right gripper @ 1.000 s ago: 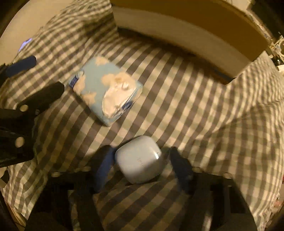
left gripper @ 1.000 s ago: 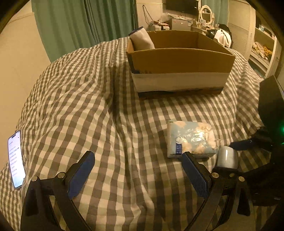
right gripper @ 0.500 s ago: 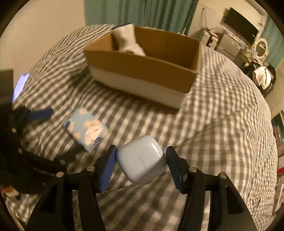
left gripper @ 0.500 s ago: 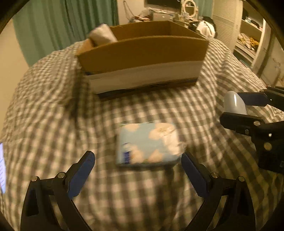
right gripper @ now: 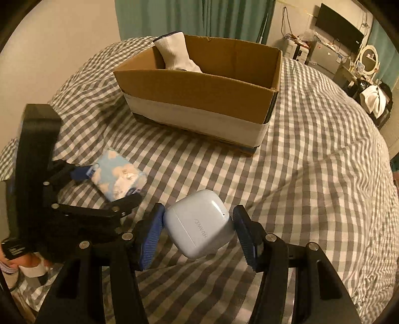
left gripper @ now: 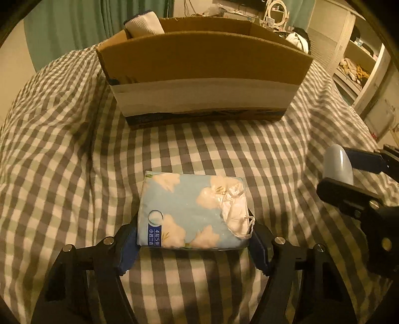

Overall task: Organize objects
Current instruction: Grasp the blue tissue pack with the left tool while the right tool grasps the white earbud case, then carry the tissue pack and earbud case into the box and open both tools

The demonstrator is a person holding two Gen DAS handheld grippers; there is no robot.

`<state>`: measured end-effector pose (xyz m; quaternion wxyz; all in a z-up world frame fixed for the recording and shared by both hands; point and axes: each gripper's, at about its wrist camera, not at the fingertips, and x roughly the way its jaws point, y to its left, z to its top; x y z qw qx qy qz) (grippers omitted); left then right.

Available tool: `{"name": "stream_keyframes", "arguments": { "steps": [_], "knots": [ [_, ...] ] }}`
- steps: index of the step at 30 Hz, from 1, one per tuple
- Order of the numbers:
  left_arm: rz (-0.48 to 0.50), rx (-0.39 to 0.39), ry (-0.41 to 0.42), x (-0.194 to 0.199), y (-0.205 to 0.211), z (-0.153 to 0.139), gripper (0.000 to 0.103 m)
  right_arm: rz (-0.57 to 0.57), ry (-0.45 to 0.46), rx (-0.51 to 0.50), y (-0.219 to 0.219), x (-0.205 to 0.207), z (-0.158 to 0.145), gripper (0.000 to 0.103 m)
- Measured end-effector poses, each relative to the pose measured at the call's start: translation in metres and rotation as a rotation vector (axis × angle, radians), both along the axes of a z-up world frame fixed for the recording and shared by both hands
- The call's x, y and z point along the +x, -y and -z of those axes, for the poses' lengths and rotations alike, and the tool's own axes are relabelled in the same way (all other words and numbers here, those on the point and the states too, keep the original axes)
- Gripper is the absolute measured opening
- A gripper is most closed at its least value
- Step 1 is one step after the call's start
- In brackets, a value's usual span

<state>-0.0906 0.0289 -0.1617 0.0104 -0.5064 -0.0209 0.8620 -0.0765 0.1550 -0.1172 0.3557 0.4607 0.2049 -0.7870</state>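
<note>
A blue floral tissue pack (left gripper: 192,211) lies on the checked bedspread, and my left gripper (left gripper: 193,245) is shut on its near end. The pack also shows in the right wrist view (right gripper: 118,178). My right gripper (right gripper: 198,229) is shut on a pale blue earbud case (right gripper: 199,223) and holds it above the bed. The case also shows in the left wrist view (left gripper: 338,165) at the right. An open cardboard box (left gripper: 199,59) stands at the back, and it shows in the right wrist view (right gripper: 199,92) with a white sock (right gripper: 177,53) inside.
The checked bedspread (left gripper: 62,162) covers the whole bed. Green curtains (right gripper: 187,15) hang behind the box. Shelves (left gripper: 359,62) and furniture stand at the far right of the room.
My left gripper has moved right to the tissue pack and shut on it. My right gripper has shut on the earbud case and lifted it off the bed.
</note>
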Motion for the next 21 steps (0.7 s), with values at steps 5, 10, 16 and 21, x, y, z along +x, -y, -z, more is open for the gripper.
{"name": "stream_keyframes", "arguments": {
  "steps": [5,10,16,21],
  "knots": [
    [0.008,-0.006,-0.043,0.02,0.001,-0.025,0.075,0.001,-0.057,0.001,0.0,0.016,-0.018,0.056],
    [0.013,-0.048,-0.1,0.035,0.005,-0.062,0.075,0.005,-0.09,-0.023,-0.003,0.029,-0.045,0.056],
    [0.028,-0.078,-0.176,0.048,0.002,-0.102,0.075,0.058,-0.156,-0.038,-0.006,0.047,-0.081,0.056],
    [0.038,-0.087,-0.232,0.053,-0.002,-0.131,0.075,0.066,-0.19,-0.061,-0.009,0.054,-0.106,0.056]
  ]
}}
